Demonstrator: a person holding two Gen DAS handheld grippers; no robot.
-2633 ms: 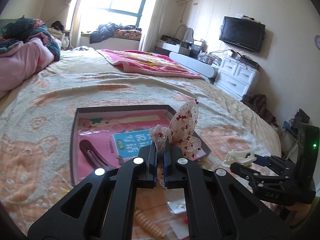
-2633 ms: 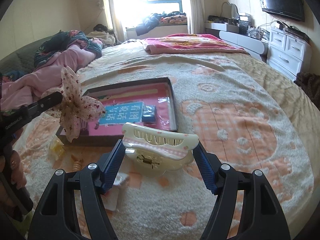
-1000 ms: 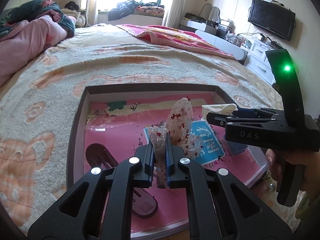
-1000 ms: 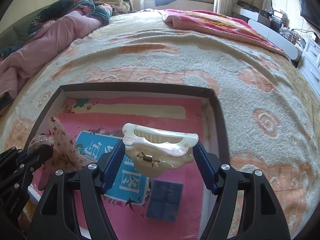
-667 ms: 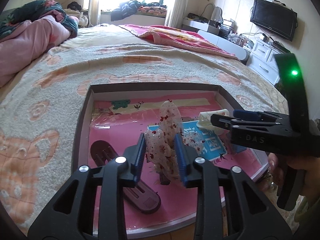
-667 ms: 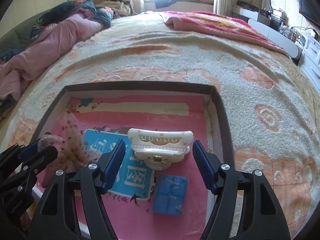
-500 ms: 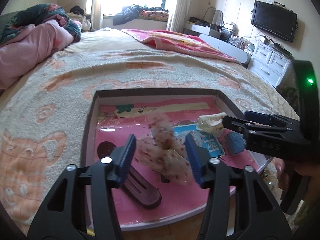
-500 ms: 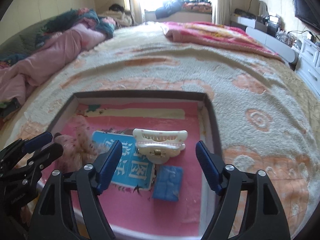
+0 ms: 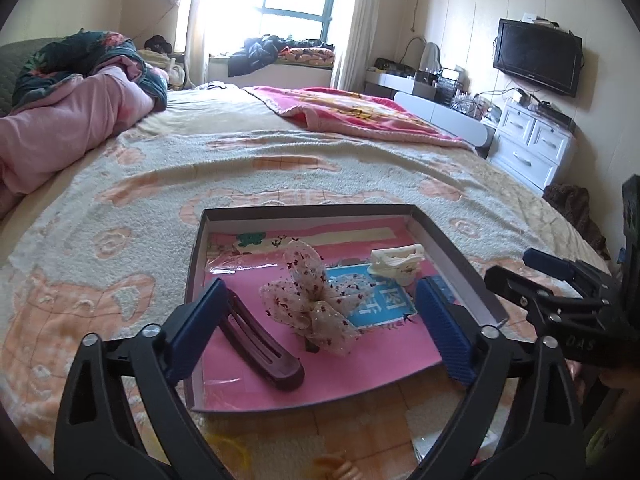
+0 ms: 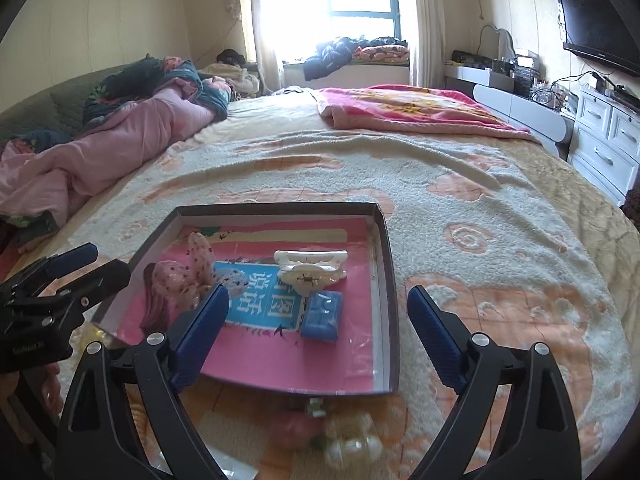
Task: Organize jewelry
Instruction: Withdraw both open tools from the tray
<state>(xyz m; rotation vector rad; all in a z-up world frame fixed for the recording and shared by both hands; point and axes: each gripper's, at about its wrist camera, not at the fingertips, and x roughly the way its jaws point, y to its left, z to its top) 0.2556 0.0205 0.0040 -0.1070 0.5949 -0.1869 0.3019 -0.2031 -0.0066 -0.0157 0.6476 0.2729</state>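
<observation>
Only left view: dark clip [image 9: 260, 340] – right view: blue block [image 10: 323, 316] | jaws opening, empty

Both grippers are black plastic frames with triangle-shaped holes. The left gripper [image 9: 318, 330] has ribbed blue fingers [image 9: 442, 338] and round silver screws. The right gripper [image 10: 318, 330] looks the same. White letters mark its side.

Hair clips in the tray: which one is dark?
The long flat barrette at the tray's left side, dark maroon. The claw clip is cream-white; the bow clip is sheer fabric with red specks.
</observation>
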